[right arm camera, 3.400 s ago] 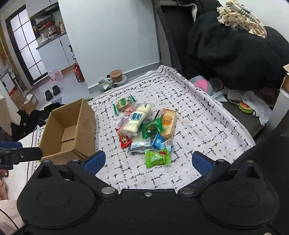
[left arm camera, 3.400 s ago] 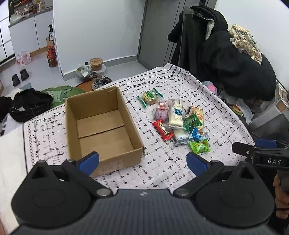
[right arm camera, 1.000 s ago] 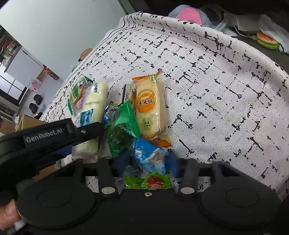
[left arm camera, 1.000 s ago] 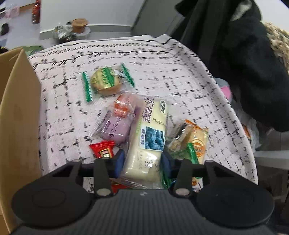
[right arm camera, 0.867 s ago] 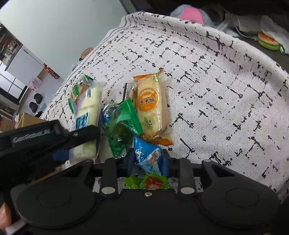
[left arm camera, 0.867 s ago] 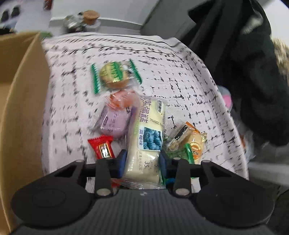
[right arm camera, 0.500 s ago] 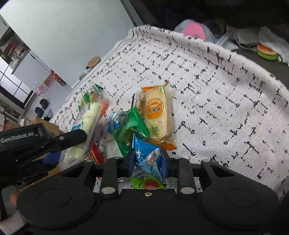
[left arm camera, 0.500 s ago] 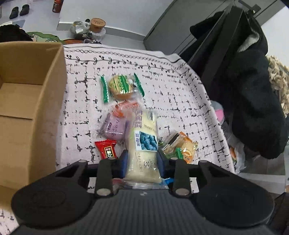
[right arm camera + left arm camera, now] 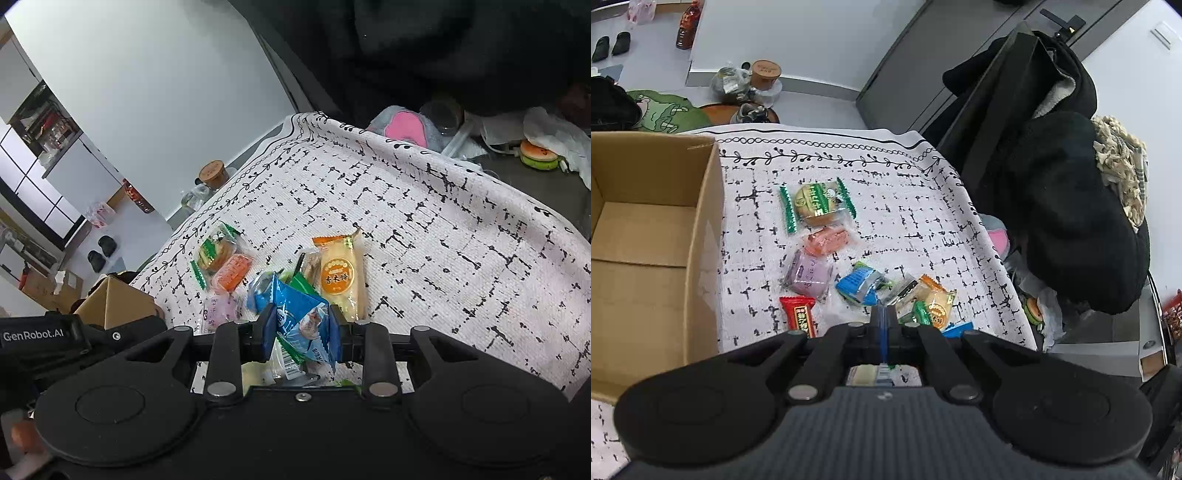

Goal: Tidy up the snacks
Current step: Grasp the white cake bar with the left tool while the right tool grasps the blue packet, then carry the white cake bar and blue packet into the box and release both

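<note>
My left gripper (image 9: 884,325) is shut, pads pressed together with nothing showing between them. A bit of the cream blueberry bar (image 9: 866,373) shows below its body. The open cardboard box (image 9: 705,236) stands to its left. My right gripper (image 9: 301,328) is shut on a blue snack packet (image 9: 303,317), held above the cloth. On the cloth lie a green-wrapped round cake (image 9: 816,201), a pink-orange packet (image 9: 827,240), a purple packet (image 9: 809,275), another blue packet (image 9: 858,286), a red bar (image 9: 799,319) and an orange biscuit packet (image 9: 338,277).
The black-and-white tablecloth (image 9: 443,229) drops off at the far and right edges. Black coats (image 9: 1071,184) hang on a chair beyond the right edge. Jars (image 9: 753,85) sit on the floor behind. A pink plush toy (image 9: 402,127) lies past the cloth.
The cream bar that stood between my left jaws has left them, and they have closed together. Both grippers have risen, the right one lifting the blue packet.
</note>
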Demonstrator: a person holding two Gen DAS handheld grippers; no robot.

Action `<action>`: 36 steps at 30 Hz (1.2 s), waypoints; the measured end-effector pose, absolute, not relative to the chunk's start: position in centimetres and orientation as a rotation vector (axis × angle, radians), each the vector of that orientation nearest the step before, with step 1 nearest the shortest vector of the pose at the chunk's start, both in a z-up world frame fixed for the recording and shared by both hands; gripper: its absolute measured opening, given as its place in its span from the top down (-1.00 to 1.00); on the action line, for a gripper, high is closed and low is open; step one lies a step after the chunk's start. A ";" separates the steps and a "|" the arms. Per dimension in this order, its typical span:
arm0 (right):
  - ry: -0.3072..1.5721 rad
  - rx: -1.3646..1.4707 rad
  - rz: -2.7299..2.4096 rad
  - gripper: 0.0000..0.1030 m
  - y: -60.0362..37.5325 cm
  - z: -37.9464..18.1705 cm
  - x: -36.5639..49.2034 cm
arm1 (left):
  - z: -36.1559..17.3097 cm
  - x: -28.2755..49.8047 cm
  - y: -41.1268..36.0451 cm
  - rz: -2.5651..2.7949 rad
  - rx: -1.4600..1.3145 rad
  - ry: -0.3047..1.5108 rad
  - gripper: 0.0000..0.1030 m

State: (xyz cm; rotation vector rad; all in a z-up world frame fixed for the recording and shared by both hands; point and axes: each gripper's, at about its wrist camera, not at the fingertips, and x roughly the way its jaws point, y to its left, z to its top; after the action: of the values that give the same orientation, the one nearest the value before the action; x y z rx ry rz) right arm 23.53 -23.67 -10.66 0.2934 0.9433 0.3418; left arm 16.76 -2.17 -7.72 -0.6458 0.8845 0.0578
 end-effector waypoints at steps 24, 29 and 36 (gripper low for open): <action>1.094 0.331 0.319 0.44 -24.2 -13.7 23.9 | -15.0 17.2 -3.8 0.224 -0.492 1.085 -0.19; 1.108 0.325 0.321 0.44 -24.0 -14.0 24.1 | -16.6 17.1 -3.7 0.235 -0.503 1.133 -0.07; 1.102 0.319 0.332 0.44 -23.8 -14.0 24.0 | -16.3 17.0 -3.9 0.221 -0.503 1.122 0.42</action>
State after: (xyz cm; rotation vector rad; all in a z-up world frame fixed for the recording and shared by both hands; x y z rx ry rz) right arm 24.05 -23.81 -13.96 0.3191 1.1020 0.3316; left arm 16.96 -3.88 -16.29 -0.5026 1.1223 0.2207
